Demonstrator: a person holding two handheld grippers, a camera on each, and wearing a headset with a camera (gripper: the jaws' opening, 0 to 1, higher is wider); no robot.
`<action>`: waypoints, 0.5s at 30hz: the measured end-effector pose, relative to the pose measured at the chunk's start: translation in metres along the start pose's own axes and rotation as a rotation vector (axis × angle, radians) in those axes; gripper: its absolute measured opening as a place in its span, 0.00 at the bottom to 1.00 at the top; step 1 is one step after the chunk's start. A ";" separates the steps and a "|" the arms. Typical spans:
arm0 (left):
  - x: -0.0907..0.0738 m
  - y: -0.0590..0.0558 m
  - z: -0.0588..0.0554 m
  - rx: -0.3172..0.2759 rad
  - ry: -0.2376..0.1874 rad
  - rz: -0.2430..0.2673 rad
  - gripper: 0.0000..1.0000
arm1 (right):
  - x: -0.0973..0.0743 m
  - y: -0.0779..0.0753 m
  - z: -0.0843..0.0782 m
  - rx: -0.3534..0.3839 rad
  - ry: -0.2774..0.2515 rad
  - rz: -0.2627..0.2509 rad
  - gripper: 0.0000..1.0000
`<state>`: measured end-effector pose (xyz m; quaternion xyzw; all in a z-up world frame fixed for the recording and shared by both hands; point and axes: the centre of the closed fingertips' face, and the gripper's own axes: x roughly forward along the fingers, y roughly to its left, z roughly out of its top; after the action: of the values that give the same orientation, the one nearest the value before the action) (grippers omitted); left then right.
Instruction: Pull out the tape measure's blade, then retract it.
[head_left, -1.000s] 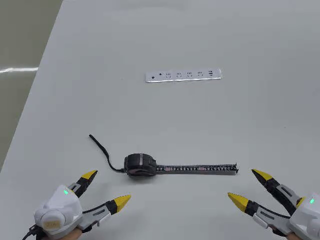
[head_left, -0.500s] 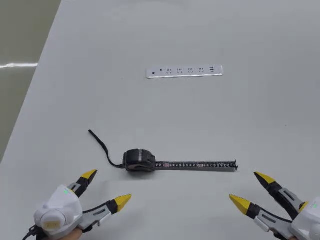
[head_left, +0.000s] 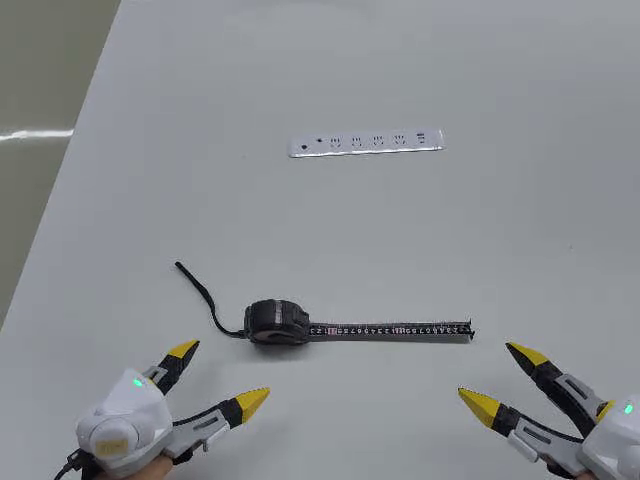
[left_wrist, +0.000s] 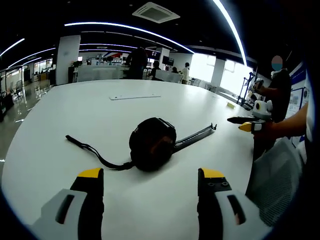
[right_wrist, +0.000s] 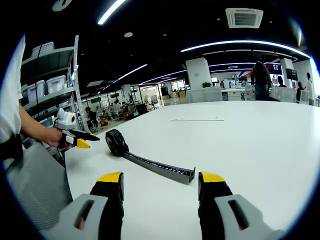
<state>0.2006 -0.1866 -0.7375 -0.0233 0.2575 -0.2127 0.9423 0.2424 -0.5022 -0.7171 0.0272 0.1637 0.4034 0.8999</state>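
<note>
See left tongs and right tongs both spread wide, yellow tips apart, gripping nothing, held low over the white bench. Find tape measure flat on bench just ahead of left tongs, touching neither pair, with blade drawn out sideways to end just ahead of right tongs, and black strap trailing from the case on the side away from right tongs. Note white power strip well beyond, farther ahead of both.
</note>
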 end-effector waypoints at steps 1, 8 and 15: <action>0.001 -0.001 0.000 -0.004 0.000 -0.001 0.76 | 0.000 0.000 -0.001 0.001 0.001 0.000 0.60; 0.008 -0.009 -0.001 0.000 0.012 0.002 0.76 | 0.001 0.001 -0.002 0.002 0.004 0.007 0.60; 0.013 -0.009 0.001 -0.025 0.013 0.020 0.76 | 0.004 0.002 0.000 0.006 0.000 0.015 0.60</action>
<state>0.2076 -0.1999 -0.7413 -0.0313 0.2665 -0.2001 0.9423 0.2433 -0.4979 -0.7183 0.0310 0.1644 0.4095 0.8969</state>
